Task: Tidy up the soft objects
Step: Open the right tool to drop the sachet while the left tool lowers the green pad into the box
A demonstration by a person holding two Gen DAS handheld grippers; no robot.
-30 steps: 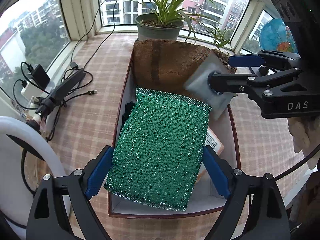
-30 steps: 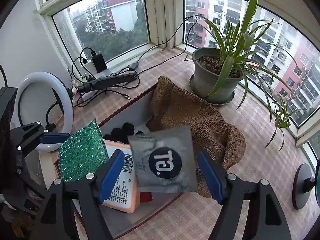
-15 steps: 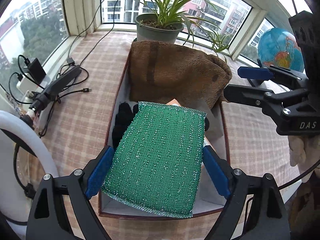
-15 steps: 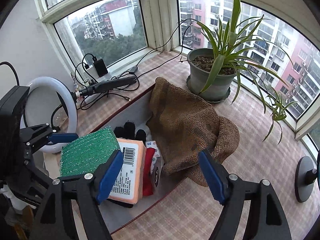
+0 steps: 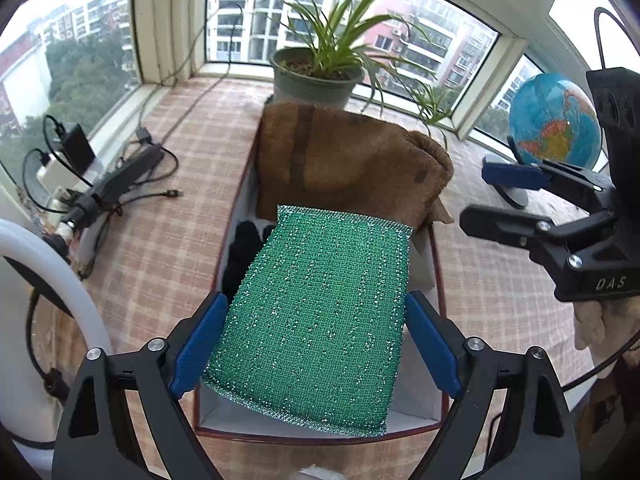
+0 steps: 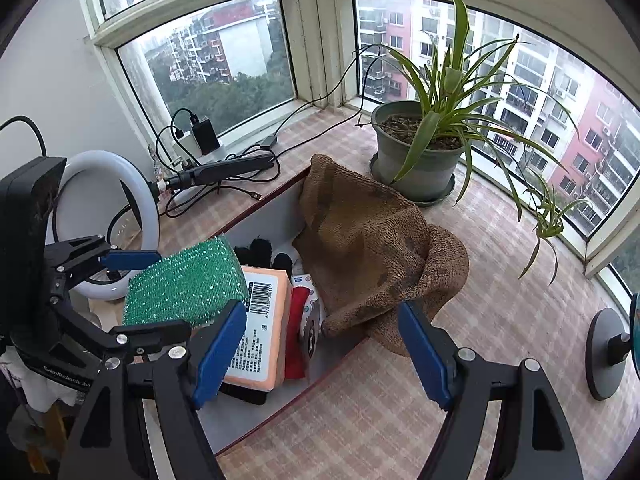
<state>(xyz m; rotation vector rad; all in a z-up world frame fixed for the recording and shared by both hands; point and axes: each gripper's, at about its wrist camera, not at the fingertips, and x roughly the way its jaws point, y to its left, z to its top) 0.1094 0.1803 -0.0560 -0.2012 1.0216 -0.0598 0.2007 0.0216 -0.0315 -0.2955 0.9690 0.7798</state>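
My left gripper (image 5: pixel 314 350) is shut on a green glittery sponge (image 5: pixel 320 316) and holds it above the near end of a long box (image 5: pixel 320 434). The sponge also shows in the right wrist view (image 6: pixel 184 284). My right gripper (image 6: pixel 322 352) is open and empty, to the right of the box; it also shows in the left wrist view (image 5: pixel 504 196). A brown towel (image 6: pixel 368 248) drapes over the box's far end. An orange sponge with a barcode label (image 6: pixel 260 328), a red item (image 6: pixel 296 320) and black items (image 6: pixel 260 250) lie in the box.
A potted plant (image 6: pixel 420 160) stands behind the box. A power strip with cables (image 6: pixel 224 170) and a ring light (image 6: pixel 100 224) are on the left. A globe (image 5: pixel 556 124) stands at the right. Windows surround the checked counter (image 6: pixel 500 280).
My right gripper opened and let the grey pouch drop into the box, then drew back to the right. My left gripper kept hold of the green sponge and rose slightly.
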